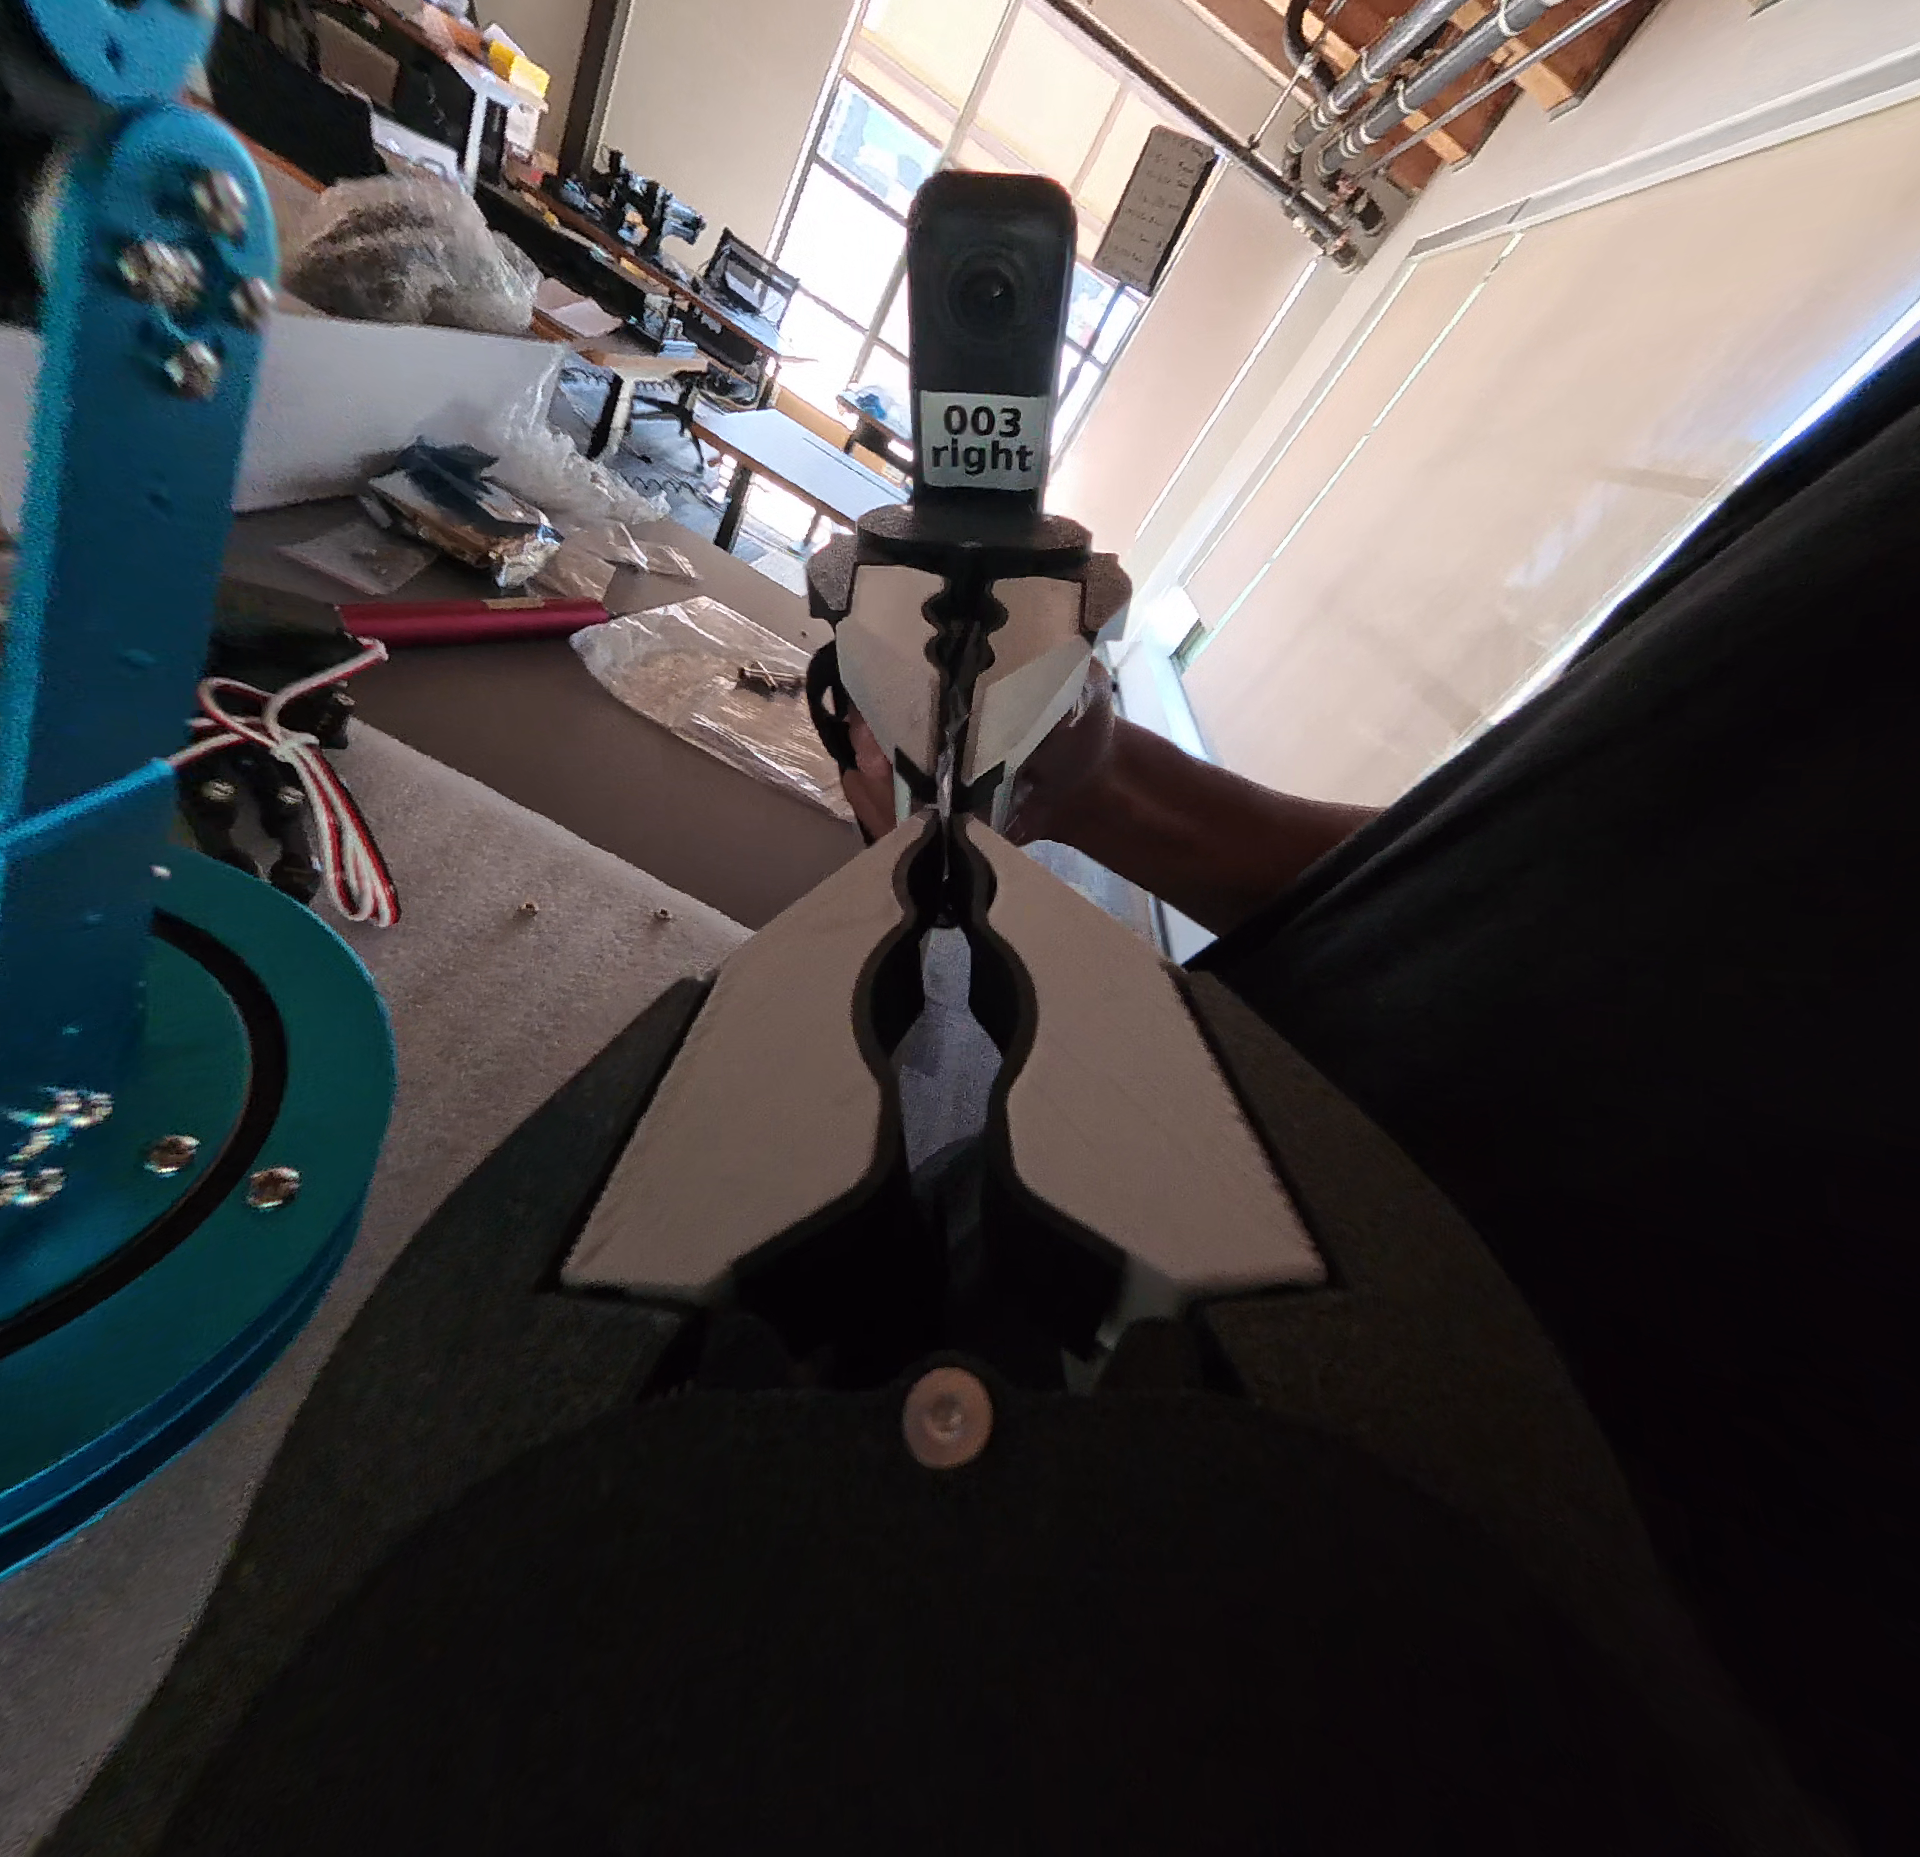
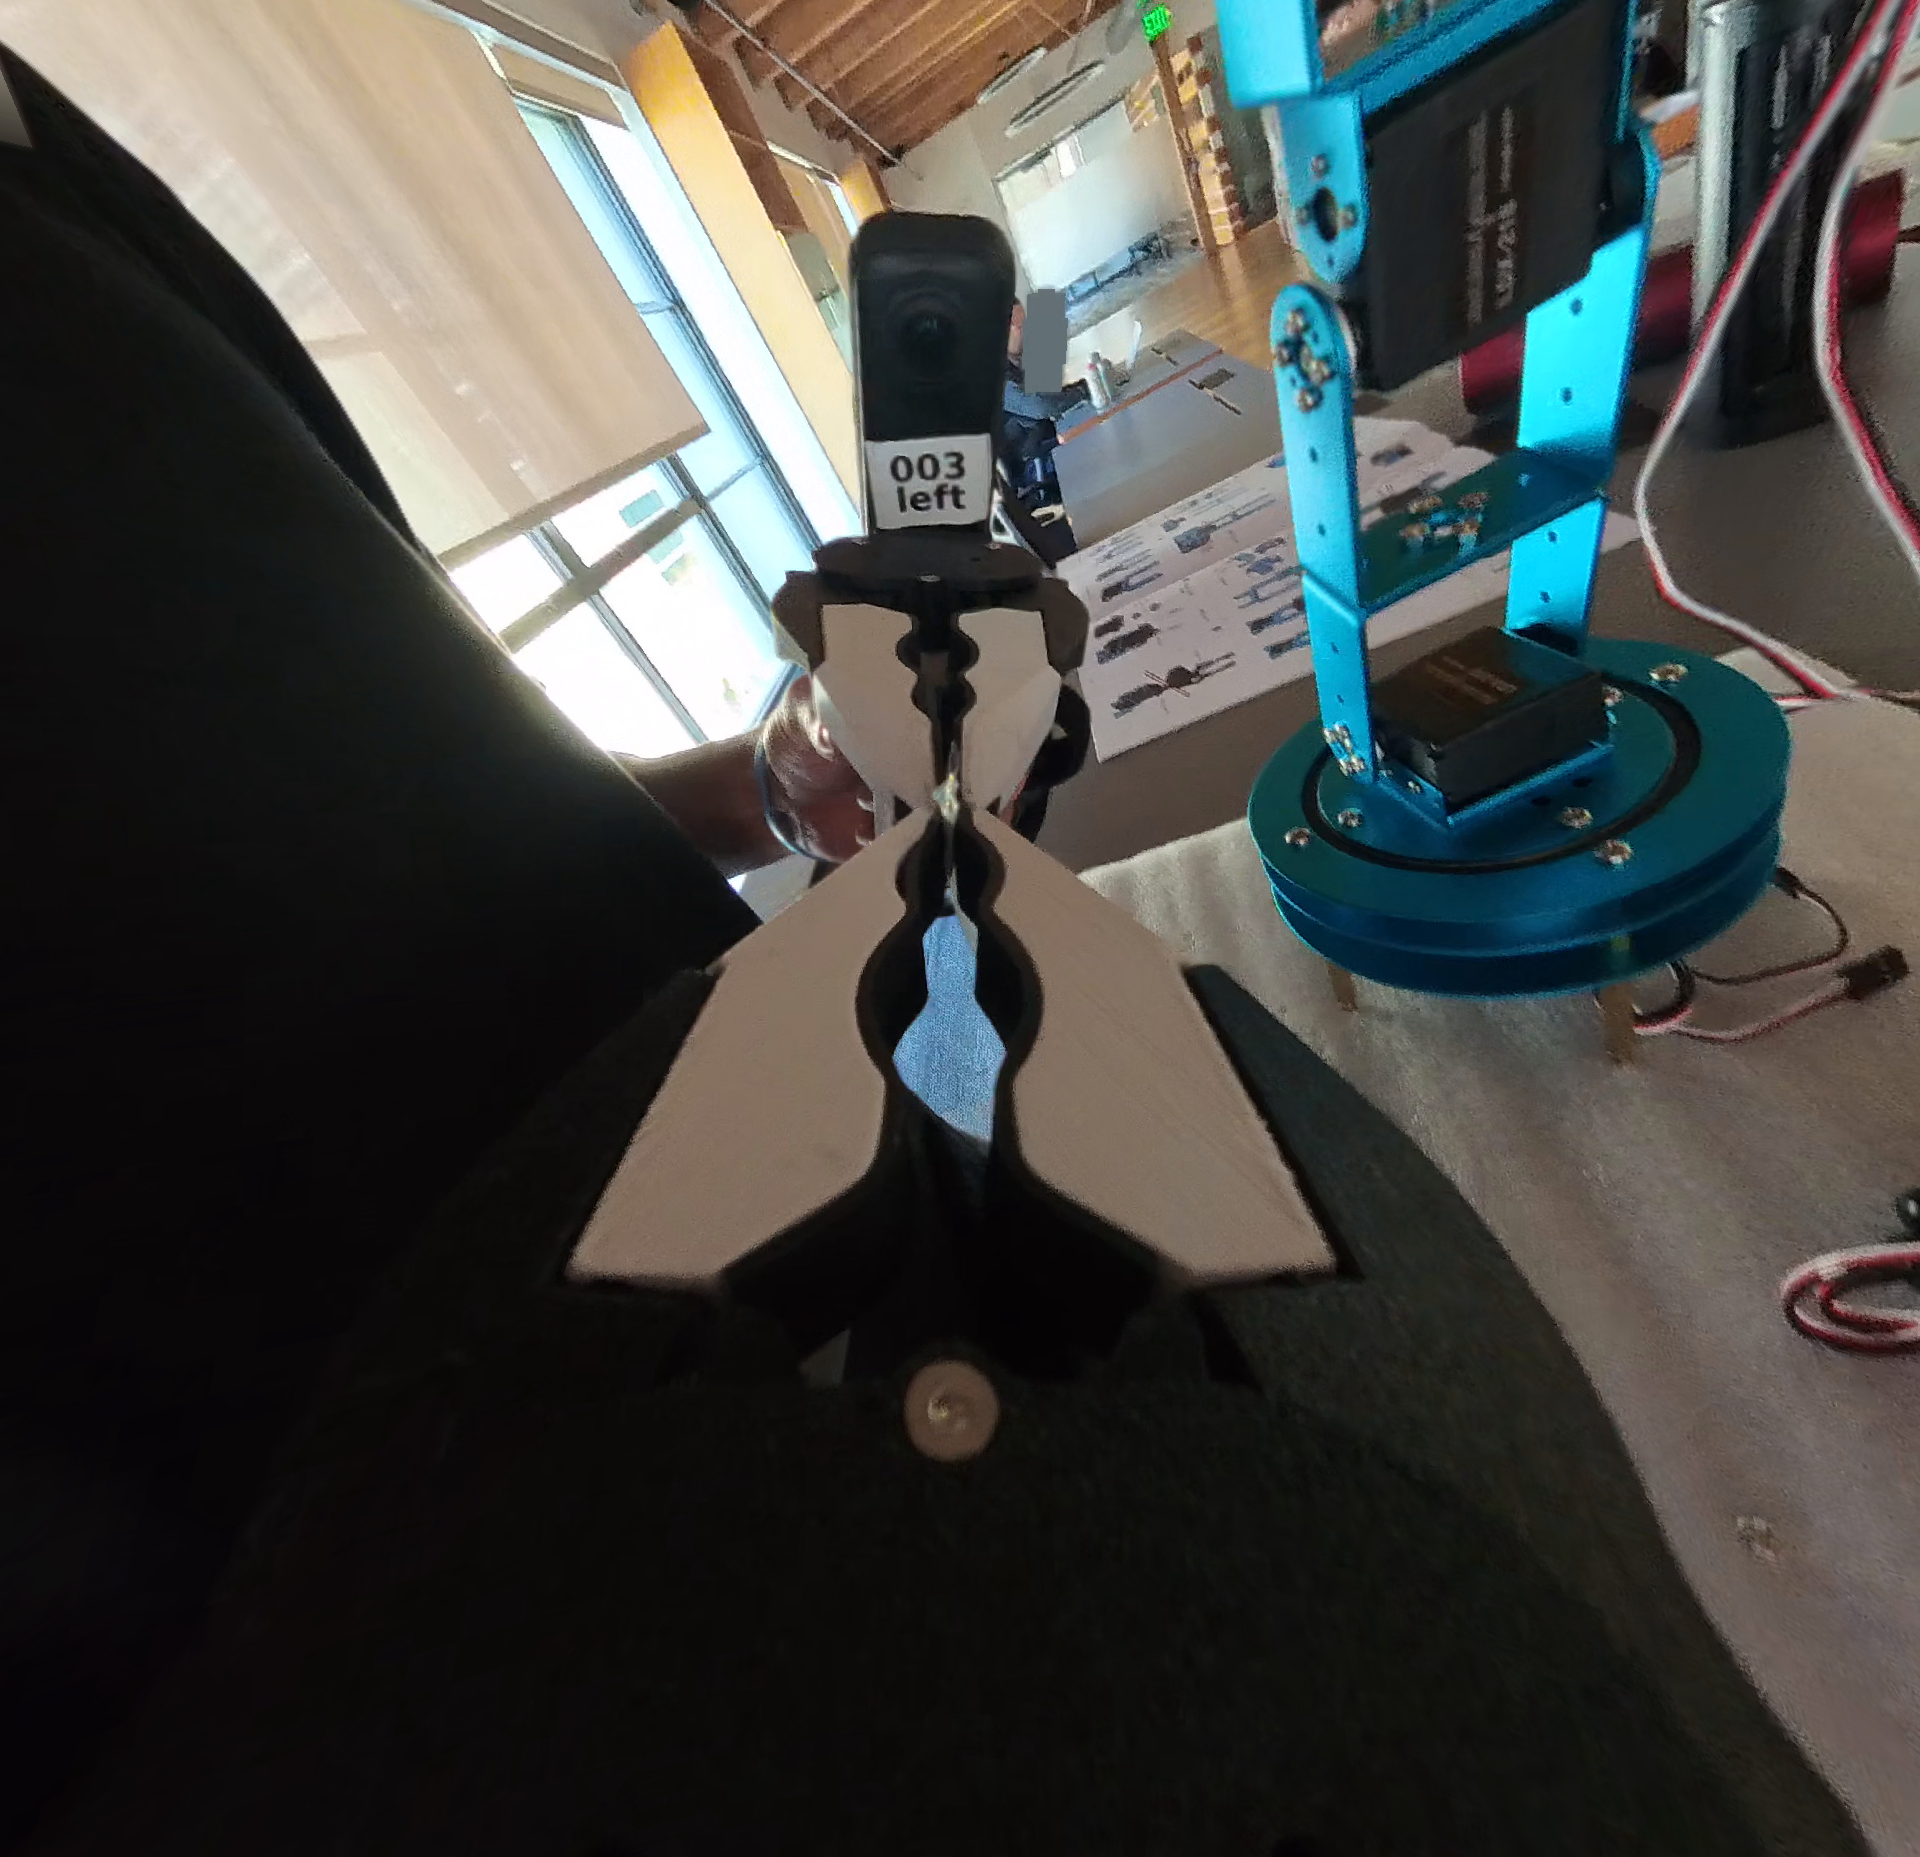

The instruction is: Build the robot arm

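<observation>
Small clear plastic packet point(image 1: 948, 784) being pinched between both tongs, tip to tip, at 12 o'clock | I'm seeing left gripper point(image 1: 948, 841) and right gripper point(image 2: 948, 820) both clamping it, equally near | blue robot-arm kit point(image 2: 1507, 768) standing at right tongs' 2 o'clock on grey mat point(image 2: 1558, 1236).

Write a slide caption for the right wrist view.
Two handheld grippers meet tip to tip, pinching a small clear packet beside a blue robot-arm kit.

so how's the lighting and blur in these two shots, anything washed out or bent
Left wrist view: windows blown out, backlit left gripper body dark, blue bracket soft and close, pipes bowed by the lens. Right wrist view: window glare, dark clothing loses detail, blue turntable base fairly sharp.
</observation>
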Demonstrator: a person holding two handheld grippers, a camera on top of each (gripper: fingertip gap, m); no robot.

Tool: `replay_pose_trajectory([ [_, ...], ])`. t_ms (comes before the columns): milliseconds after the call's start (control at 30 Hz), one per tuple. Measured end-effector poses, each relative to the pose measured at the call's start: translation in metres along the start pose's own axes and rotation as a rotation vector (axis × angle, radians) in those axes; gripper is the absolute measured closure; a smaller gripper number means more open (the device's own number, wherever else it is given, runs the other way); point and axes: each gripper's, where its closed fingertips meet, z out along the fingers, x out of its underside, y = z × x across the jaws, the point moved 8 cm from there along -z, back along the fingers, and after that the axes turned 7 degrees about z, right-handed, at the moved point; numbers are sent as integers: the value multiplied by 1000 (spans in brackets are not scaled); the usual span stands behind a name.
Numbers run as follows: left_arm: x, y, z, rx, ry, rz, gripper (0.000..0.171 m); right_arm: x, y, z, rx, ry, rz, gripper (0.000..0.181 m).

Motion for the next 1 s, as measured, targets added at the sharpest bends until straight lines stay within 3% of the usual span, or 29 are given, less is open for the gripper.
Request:
replay_pose_trajectory([
  [133,7,2,8,-23,27,-23,171,9,-3,-19,51,-10,36,181],
  [200,4,5,-1,-65,3,-15,171,4,-4,-51,104,-95,59,181],
  [267,2,10,-19,-128,-5,-19,171,-3,-5,-103,229,-168,72,181],
  [367,2,13,-44,-226,15,-26,171,-10,-20,-203,650,-112,65,181],
  [433,3,13,-52,-276,8,-49,171,-18,-43,-280,900,-172,164,181],
  [533,4,12,-51,-298,-36,-111,171,-7,-94,-351,979,-67,326,181],
  [633,7,11,-43,-350,-32,-142,171,-3,-136,-370,873,-53,355,181],
  [733,6,3,-36,-414,-3,-119,171,5,-166,-382,903,29,354,180],
  [767,6,0,-35,-435,7,-113,171,7,-172,-387,962,67,339,169],
  [833,6,-5,-34,-471,23,-107,171,6,-172,-393,1002,109,285,153],
  [1000,8,-8,-43,-553,38,-103,167,-12,-143,-417,1085,45,188,149],
])
